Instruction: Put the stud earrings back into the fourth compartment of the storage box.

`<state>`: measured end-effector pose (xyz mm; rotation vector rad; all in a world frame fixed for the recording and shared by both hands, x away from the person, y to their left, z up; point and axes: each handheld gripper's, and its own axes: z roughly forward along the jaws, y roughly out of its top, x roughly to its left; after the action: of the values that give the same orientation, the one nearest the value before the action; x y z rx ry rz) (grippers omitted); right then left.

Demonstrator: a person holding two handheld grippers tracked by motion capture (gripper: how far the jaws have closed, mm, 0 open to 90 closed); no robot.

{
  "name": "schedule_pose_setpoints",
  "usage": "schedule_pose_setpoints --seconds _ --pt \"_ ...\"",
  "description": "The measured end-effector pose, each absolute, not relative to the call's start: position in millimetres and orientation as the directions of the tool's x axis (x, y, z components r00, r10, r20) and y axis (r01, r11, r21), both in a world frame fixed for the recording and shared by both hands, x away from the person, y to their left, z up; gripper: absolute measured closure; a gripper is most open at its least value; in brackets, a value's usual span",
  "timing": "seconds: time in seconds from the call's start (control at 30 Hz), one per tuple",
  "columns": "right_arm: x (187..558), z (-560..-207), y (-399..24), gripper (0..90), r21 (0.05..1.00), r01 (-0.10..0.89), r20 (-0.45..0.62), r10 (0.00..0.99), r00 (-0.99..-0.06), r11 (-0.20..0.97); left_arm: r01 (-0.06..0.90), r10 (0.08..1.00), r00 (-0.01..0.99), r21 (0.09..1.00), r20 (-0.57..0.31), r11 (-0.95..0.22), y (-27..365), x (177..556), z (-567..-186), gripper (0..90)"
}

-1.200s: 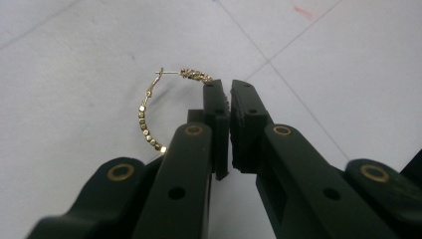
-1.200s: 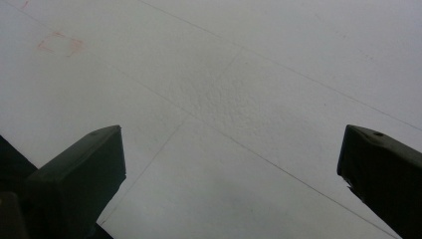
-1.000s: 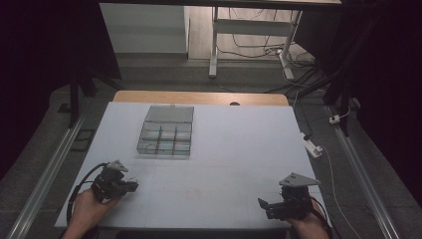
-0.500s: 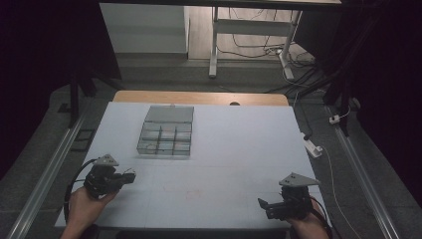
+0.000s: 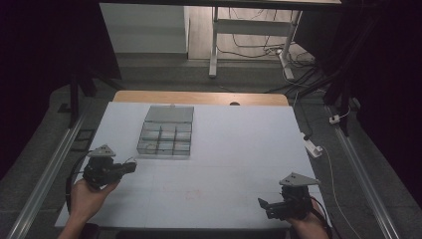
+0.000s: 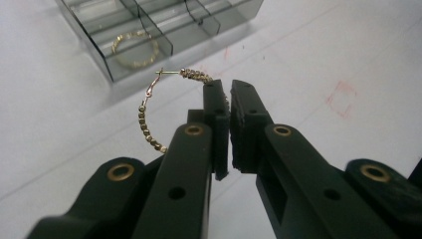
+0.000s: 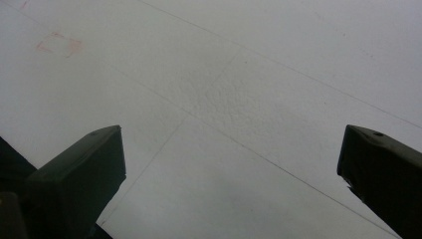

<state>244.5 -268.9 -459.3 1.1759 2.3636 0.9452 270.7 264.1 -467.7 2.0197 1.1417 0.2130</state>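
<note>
The hoop earring [image 6: 149, 107] is pinched by a short stretch of its beaded rim between the near-closed jaws of the left gripper [image 6: 228, 94], and most of the ring hangs free to one side of them, above the white table [image 5: 234, 149] and just short of the clear box [image 5: 165, 131].

The risk, as I judge it, lies in that hold. Only a small arc of thin wire sits between the pads, so the hoop could swivel or slide out if the hand tilts or jolts. The clasp at the top looks unfastened, with the post end standing clear; that end could catch on a divider wall as the ring goes into a compartment, or the hoop could bend if squeezed harder. A drop onto the bare table would leave it lying flat and awkward to pick up.

The right gripper [image 5: 276, 205] rests low at the near right corner of the table, jaws spread wide with nothing between them, well apart from the box.

Counting near to far: two grippers, one in each hand; one earring held; a faint red square mark [image 5: 193, 193] on the table; one box with its lid laid open behind it; and inside it a second gold hoop [image 6: 134, 47] in a compartment. The other compartments are too small to judge.
</note>
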Motion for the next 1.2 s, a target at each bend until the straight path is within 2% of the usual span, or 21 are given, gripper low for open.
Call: schedule_pose_setpoints --seconds 1.2 --pt "245.0 -459.8 -268.9 0.0 0.689 0.579 0.0 0.799 -0.601 0.435 0.632 0.785 0.578 0.73 -0.221 -0.26 247.9 338.3 -459.4 85.9"
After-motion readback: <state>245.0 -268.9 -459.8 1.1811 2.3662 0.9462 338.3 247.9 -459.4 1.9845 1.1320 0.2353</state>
